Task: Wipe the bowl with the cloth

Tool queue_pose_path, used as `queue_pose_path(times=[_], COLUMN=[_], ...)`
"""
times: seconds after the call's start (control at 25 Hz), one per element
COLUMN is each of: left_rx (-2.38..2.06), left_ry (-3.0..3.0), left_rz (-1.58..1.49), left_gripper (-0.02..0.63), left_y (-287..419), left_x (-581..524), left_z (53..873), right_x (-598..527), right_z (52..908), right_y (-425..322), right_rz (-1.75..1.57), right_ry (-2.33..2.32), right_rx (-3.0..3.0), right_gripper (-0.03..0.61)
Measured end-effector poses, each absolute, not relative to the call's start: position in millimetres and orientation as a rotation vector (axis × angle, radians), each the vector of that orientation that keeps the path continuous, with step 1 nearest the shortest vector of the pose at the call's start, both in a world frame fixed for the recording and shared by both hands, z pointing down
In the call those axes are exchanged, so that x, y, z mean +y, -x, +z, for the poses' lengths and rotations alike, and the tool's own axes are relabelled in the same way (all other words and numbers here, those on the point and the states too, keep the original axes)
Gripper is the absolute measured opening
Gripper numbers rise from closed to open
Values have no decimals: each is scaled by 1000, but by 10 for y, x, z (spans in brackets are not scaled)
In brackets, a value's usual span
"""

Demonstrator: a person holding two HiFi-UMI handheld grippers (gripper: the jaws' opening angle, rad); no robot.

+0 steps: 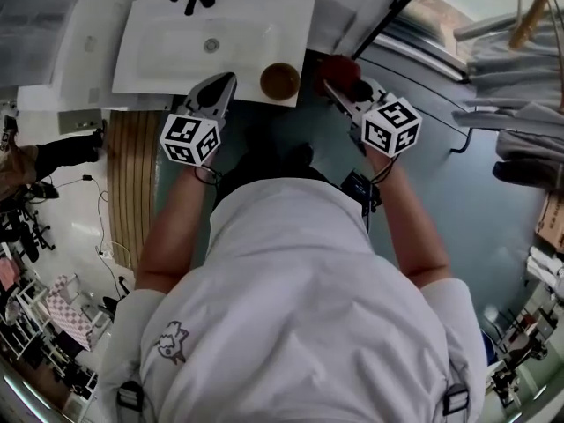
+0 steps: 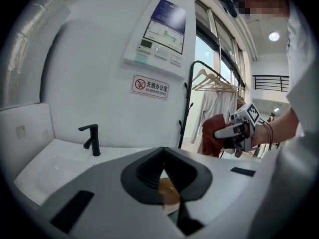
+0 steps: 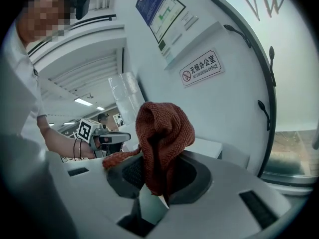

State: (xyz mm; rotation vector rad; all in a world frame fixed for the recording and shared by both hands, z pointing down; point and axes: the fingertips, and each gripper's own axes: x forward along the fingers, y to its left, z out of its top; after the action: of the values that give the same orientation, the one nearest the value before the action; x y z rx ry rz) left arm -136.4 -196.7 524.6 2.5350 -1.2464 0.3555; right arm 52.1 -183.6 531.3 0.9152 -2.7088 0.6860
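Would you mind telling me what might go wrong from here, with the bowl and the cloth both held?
1. The left gripper is shut on just the rim of the small brown bowl; wiping pressure might twist it loose, and it hangs by the white sink's front edge, so it may fall outside.
2. The rust-red woven cloth is bunched in the right gripper with a loose tail; hard jaw tips might meet the bowl instead.

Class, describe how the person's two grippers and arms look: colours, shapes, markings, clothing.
Both the left gripper and right gripper have pale grey bodies with black pads. Each carries a white cube printed with black square markers. Thin dark cords loop at the wrists. The person wears a white short-sleeved shirt.
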Motion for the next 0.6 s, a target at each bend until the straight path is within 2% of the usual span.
queue_pose_path(times=[0.4, 0.6], left_rx=[-1124, -1030], left_ry=[-2581, -2633], left_rz=[298, 305], left_gripper=[14, 14], left_y=[1571, 1870], left_x=[-1369, -847], left_z=[5108, 5033], right_x=[-1196, -709], right_z=[5180, 5071], right_y=[-249, 125], right_rz=[664, 651], right_ry=[-1014, -1088], right_rx=[-2698, -2687], right_gripper=[104, 104])
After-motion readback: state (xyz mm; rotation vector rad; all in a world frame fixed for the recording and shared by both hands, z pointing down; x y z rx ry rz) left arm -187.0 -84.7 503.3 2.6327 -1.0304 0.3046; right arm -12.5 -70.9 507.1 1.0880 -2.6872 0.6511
